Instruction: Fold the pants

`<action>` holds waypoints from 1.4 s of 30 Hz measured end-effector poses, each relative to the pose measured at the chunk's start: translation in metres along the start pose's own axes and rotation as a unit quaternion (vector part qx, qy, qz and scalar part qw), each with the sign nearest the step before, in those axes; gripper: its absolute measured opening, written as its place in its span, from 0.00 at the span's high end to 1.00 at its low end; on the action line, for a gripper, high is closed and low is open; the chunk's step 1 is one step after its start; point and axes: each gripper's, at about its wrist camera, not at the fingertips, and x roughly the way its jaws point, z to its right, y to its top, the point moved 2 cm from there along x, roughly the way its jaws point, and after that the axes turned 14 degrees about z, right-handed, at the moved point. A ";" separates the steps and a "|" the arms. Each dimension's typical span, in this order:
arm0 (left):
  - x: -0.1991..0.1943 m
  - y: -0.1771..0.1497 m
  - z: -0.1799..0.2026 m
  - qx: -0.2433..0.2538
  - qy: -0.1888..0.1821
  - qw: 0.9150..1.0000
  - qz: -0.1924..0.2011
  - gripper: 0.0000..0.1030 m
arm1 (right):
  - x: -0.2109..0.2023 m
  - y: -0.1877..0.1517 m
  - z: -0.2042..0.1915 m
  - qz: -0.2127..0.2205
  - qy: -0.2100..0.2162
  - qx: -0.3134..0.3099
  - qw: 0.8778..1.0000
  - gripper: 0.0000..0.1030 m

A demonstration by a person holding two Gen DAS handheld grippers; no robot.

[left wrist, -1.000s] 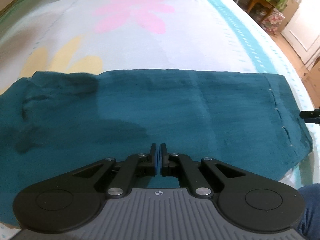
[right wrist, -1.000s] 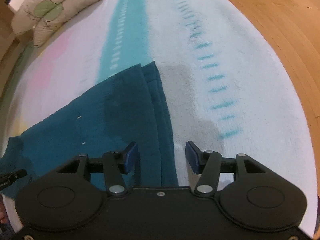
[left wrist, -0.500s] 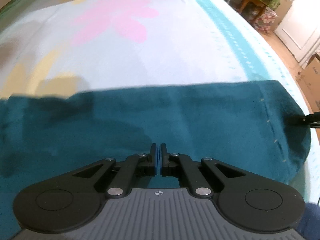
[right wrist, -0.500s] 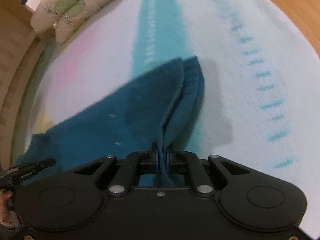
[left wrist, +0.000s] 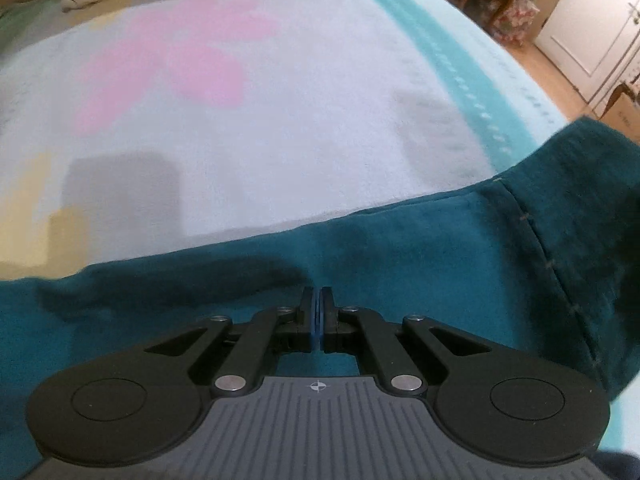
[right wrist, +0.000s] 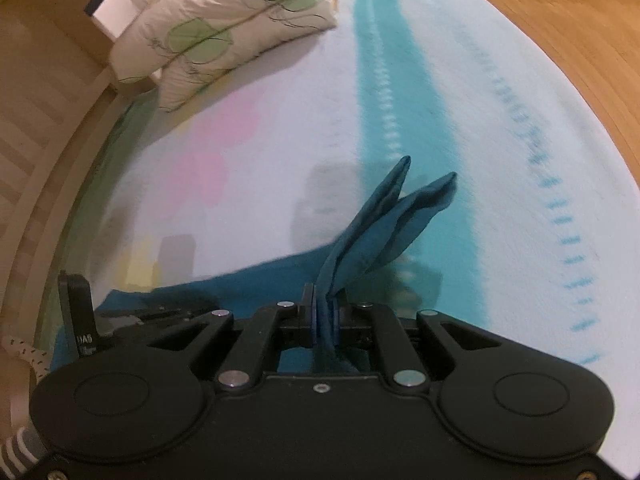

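Flowered bedspread (left wrist: pixel 280 128), teal pants (left wrist: pixel 400 248), pillows (right wrist: pixel 224 36), wooden floor (right wrist: pixel 580 32)

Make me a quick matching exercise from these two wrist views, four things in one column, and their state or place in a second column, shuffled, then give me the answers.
1. right gripper
2. left gripper
3. pants
4. pillow

A. at the far end of the bed
B. shut, nothing between the pads
C. clamped on a lifted end of cloth
D. teal, spread on the bedspread, one end raised

Pairs: 1-C, 2-B, 3-D, 4-A

Both wrist cameras close, angled down; share teal pants (left wrist: pixel 400 248), bedspread (right wrist: pixel 280 168).
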 end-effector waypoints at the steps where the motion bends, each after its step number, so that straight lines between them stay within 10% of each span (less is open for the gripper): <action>1: -0.008 -0.003 -0.006 0.002 0.008 1.000 -0.001 0.98 | 0.000 0.003 -0.021 0.003 0.005 -0.009 1.000 0.86; 13: -0.123 -0.059 -0.138 -0.060 0.107 0.992 0.020 0.98 | 0.037 -0.025 -0.194 -0.023 0.123 -0.054 0.991 0.85; 24: -0.171 -0.116 -0.206 -0.139 0.161 0.977 0.014 0.98 | 0.188 -0.167 -0.311 -0.099 0.151 -0.095 0.979 0.75; 32: -0.194 -0.098 -0.196 -0.139 0.150 0.977 0.060 0.98 | 0.159 -0.153 -0.290 -0.054 0.152 -0.107 0.981 0.55; 42: -0.137 -0.088 -0.144 -0.092 0.092 0.990 0.048 0.98 | 0.147 -0.103 -0.152 -0.008 -0.071 -0.078 0.994 0.46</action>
